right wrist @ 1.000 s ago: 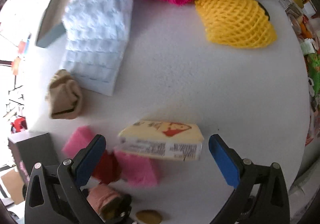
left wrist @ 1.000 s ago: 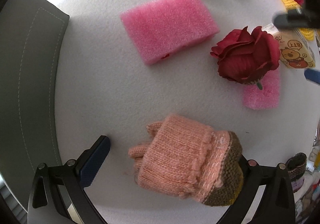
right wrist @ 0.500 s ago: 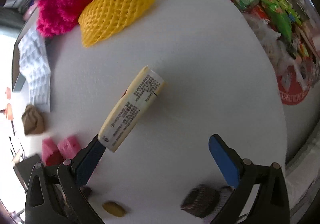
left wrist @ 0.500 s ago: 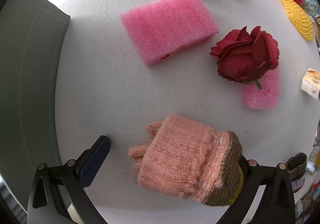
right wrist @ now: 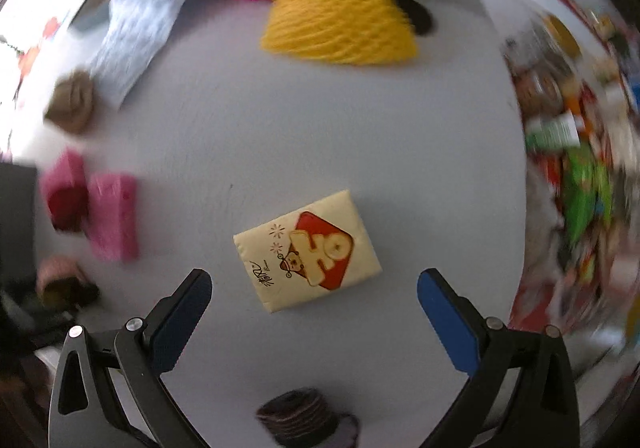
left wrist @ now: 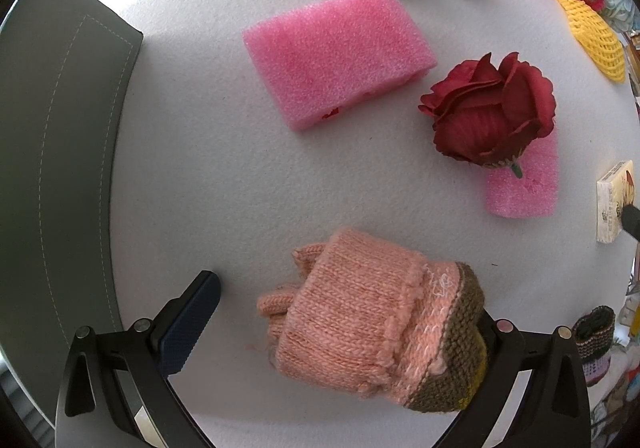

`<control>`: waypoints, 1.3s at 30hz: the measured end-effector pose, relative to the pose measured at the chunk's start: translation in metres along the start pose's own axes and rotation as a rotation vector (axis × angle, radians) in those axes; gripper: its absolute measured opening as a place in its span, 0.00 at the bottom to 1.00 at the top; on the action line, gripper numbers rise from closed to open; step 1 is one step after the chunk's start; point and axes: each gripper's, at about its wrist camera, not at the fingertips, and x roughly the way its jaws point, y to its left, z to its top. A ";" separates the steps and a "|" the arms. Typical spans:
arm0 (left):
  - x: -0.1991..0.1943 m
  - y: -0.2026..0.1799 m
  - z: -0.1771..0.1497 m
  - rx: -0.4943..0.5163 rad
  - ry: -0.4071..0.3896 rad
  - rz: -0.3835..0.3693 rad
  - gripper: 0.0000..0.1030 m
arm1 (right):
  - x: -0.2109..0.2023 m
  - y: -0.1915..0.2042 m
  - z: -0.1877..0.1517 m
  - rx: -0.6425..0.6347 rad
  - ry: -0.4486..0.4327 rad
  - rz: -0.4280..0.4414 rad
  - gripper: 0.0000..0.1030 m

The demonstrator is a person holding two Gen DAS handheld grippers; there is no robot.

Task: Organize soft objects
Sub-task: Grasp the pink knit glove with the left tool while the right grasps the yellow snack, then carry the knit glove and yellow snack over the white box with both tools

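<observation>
One tissue pack between open right tongs

The left gripper and right gripper look alike: black plastic triangulated arms with cut-out windows, silver round screws, and ribbed dark-blue finger pads.

Bare table between knit glove and big pink foam — room to pass. Rose on small foam crowds the right. Right view: tissue pack lies just ahead, open surface beyond it up to yellow net — clutter along right edge.
</observation>
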 end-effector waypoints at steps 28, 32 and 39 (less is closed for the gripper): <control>-0.014 -0.010 -0.010 0.053 0.025 -0.005 0.62 | 0.017 0.002 -0.023 -0.090 0.086 0.003 0.81; -0.020 -0.007 -0.019 0.049 0.027 -0.014 0.60 | 0.010 -0.006 -0.029 -0.085 0.099 0.013 0.78; -0.041 -0.004 -0.044 0.086 0.005 -0.017 0.60 | -0.018 -0.016 -0.052 0.016 0.101 0.145 0.78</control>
